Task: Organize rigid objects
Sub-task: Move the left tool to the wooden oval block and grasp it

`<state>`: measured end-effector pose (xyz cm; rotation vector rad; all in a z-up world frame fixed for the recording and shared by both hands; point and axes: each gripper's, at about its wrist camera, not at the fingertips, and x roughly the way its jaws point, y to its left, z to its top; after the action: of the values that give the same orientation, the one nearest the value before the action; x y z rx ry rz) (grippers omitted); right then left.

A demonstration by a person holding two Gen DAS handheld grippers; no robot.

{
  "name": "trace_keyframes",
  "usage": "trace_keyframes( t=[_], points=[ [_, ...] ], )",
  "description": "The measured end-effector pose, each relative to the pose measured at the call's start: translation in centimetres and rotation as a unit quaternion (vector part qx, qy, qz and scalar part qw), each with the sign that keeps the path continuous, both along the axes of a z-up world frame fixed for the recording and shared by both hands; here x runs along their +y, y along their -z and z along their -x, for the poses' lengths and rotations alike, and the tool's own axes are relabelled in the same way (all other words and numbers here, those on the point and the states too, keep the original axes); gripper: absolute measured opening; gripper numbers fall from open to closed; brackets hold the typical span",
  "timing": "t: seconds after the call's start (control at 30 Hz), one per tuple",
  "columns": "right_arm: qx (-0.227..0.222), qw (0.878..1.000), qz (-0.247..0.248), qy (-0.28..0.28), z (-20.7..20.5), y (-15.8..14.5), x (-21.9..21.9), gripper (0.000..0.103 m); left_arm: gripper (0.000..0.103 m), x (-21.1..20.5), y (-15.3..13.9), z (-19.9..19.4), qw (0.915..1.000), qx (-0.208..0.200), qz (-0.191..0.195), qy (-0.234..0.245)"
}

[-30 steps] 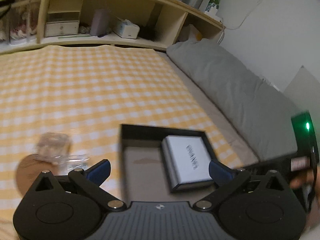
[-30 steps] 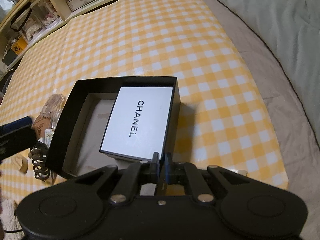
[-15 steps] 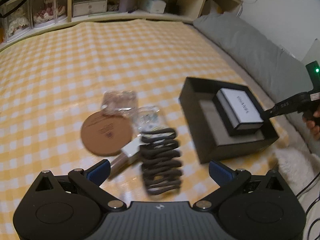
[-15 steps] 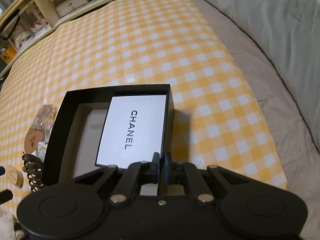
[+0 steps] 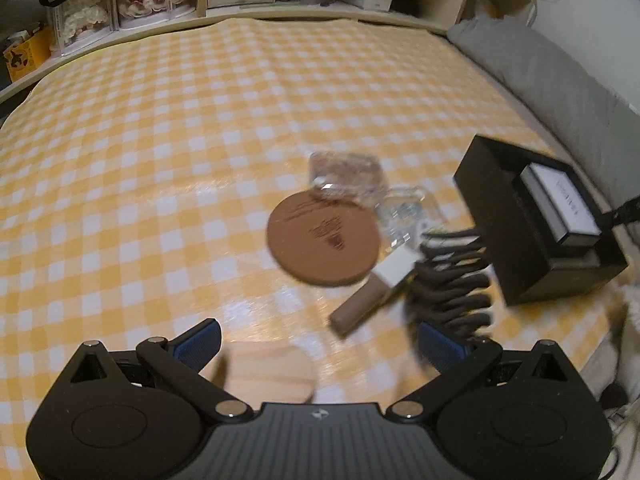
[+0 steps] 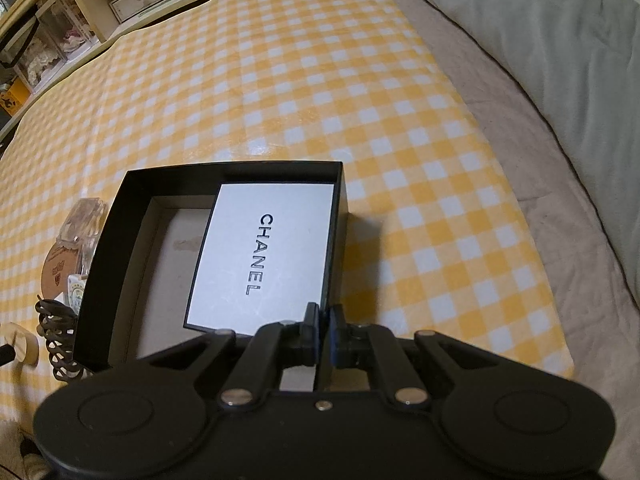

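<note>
1. Your left gripper [image 5: 318, 338]: fingers spread wide, nothing between them, over a pale wooden piece [image 5: 272, 368] on the checked cloth [image 5: 160, 160].
2. Brown round coaster [image 5: 324, 238], clear packets [image 5: 346, 174] touching its far edge.
3. Dark coiled hair ties [image 5: 456, 280], beside the black box [image 6: 132, 216].
4. White CHANEL box [image 6: 264, 256], inside the black box, right side.
5. Your right gripper [image 6: 323, 334]: pinched onto the black box's near wall.
</note>
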<state>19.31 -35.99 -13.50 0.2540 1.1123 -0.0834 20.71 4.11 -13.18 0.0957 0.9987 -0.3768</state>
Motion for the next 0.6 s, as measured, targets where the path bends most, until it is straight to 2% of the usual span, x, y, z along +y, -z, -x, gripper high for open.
trace_keyframes(
  t=[0.17, 0.27, 0.43, 0.6],
  points=[
    [0.000, 1.000, -0.001, 0.001, 0.0, 0.0, 0.0, 0.006, 0.103, 1.8, 1.2, -0.4, 0.9996, 0.009, -0.028, -0.005],
    [0.000, 1.000, -0.001, 0.002, 0.0, 0.0, 0.1, 0.006, 0.103, 3.3, 1.7, -0.7, 0.9993, 0.009, -0.031, -0.021],
    [0.000, 1.000, 0.006, -0.003, 0.0, 0.0, 0.2, 0.007, 0.103, 5.4, 2.7, -1.2, 0.9980, 0.024, 0.008, -0.058],
    [-0.001, 1.000, 0.004, -0.003, 0.0, 0.0, 0.3, 0.007, 0.103, 5.0, 3.1, -1.2, 0.9968, 0.041, 0.052, -0.044]
  ],
)
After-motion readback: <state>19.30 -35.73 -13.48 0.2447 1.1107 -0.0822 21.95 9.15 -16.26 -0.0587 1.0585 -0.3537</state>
